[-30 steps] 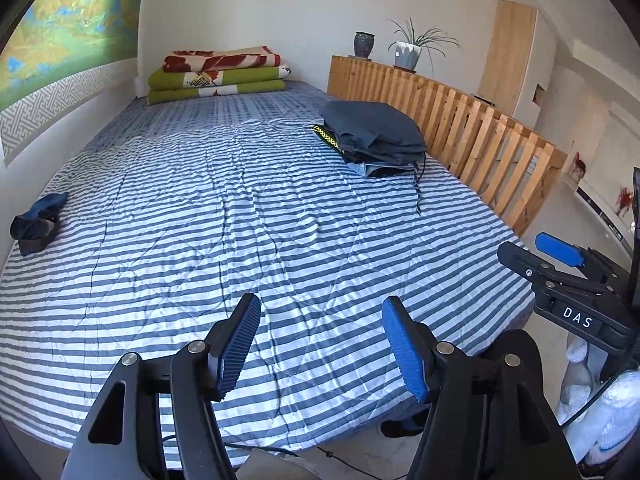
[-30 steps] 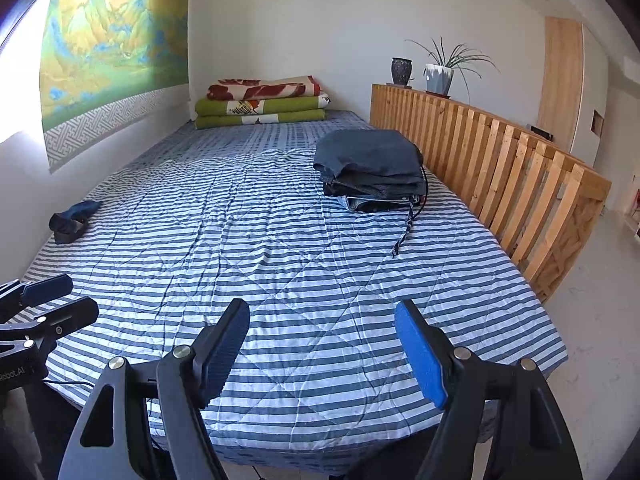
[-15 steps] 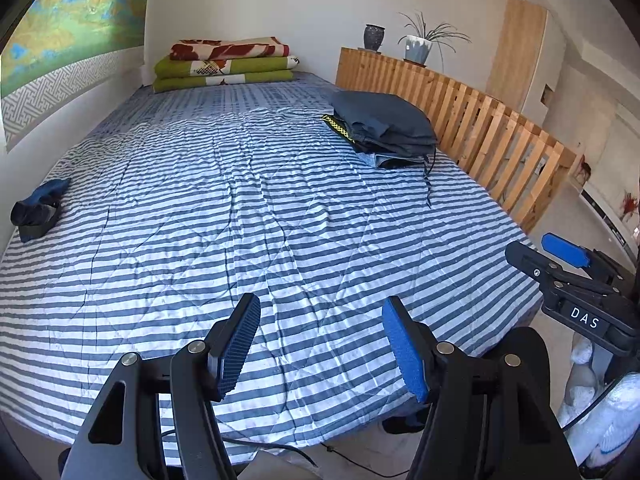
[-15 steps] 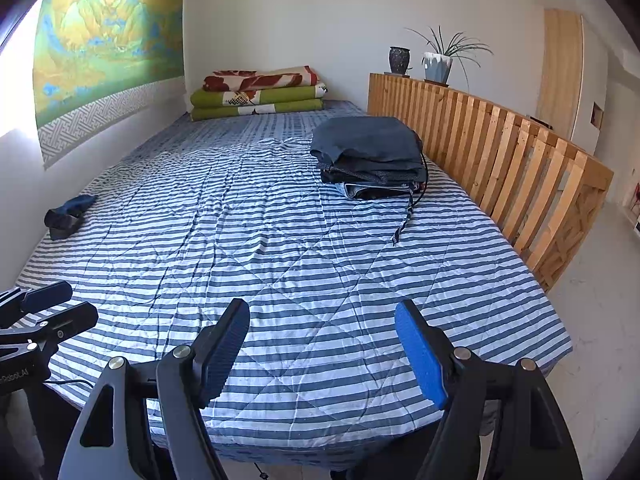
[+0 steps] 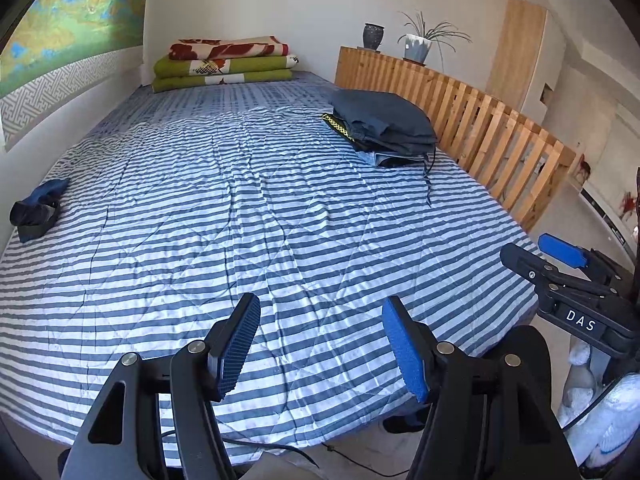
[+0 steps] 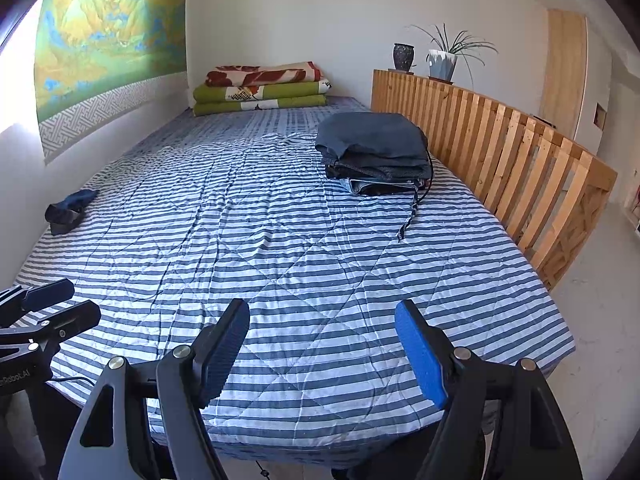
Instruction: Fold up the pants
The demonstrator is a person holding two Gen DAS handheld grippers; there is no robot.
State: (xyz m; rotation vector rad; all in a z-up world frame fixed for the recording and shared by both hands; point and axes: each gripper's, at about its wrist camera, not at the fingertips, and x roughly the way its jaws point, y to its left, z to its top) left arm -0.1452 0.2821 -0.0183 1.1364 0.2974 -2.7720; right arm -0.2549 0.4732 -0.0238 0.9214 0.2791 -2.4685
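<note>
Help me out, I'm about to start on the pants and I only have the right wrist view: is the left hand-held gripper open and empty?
Observer: Yes. The left wrist view shows the left hand-held gripper open above the striped cover, with nothing between its pads.
Operator: Is anything on the left side of the folded pile hidden from me?
Observer: A yellow-and-black patterned band pokes out at the left edge of the folded dark clothes, low in the stack.
</note>
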